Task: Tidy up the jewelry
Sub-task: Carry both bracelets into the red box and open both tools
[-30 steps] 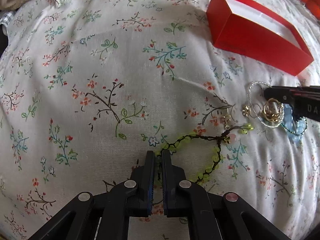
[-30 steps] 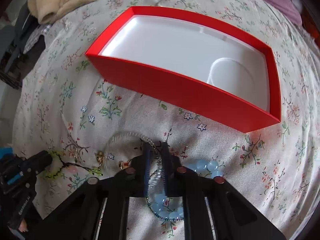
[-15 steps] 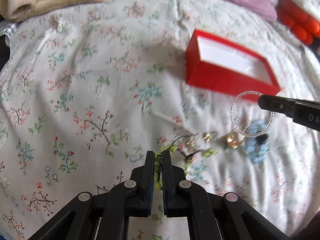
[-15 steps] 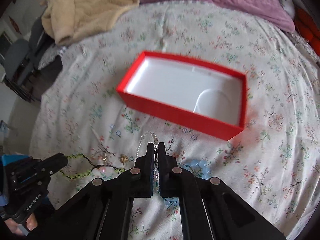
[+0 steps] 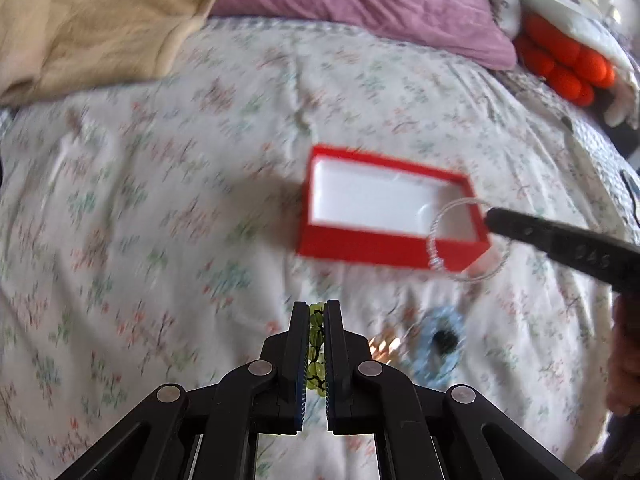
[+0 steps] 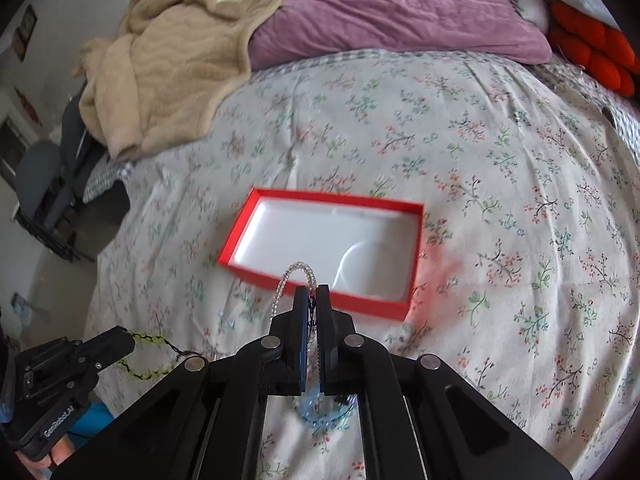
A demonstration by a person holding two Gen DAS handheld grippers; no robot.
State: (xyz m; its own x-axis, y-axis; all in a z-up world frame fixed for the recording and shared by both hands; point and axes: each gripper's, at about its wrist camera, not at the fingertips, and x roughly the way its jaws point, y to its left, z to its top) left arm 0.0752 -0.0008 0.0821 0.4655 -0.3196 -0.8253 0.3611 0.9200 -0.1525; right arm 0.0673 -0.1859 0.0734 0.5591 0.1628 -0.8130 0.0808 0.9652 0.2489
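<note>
My left gripper (image 5: 316, 306) is shut on a green bead bracelet (image 5: 316, 330) on dark cord, held above the floral bed. The same gripper (image 6: 128, 338) shows low on the left in the right wrist view, the green bracelet (image 6: 138, 370) dangling from it. My right gripper (image 6: 316, 292) is shut on a clear bead bracelet (image 6: 296, 270) that loops up past its tips. Its tip (image 5: 490, 216) enters the left wrist view from the right, with the clear bracelet (image 5: 436, 240) hanging in front of the open red box (image 5: 384, 252). The box (image 6: 320, 296) has a bare white inside. A blurred blue bead bracelet (image 5: 440, 344) lies below.
The floral bedspread (image 6: 500, 160) stretches wide around the box. A beige blanket (image 6: 168, 60) and a purple pillow (image 6: 400, 8) lie at the far end. Orange padding (image 6: 592, 52) sits at the far right. A grey chair (image 6: 40, 176) stands off the bed's left edge.
Both grippers have risen from the bed, each carrying its bracelet. The red box now looks smaller and farther below. The blue beads and small gold pieces have dropped behind.
</note>
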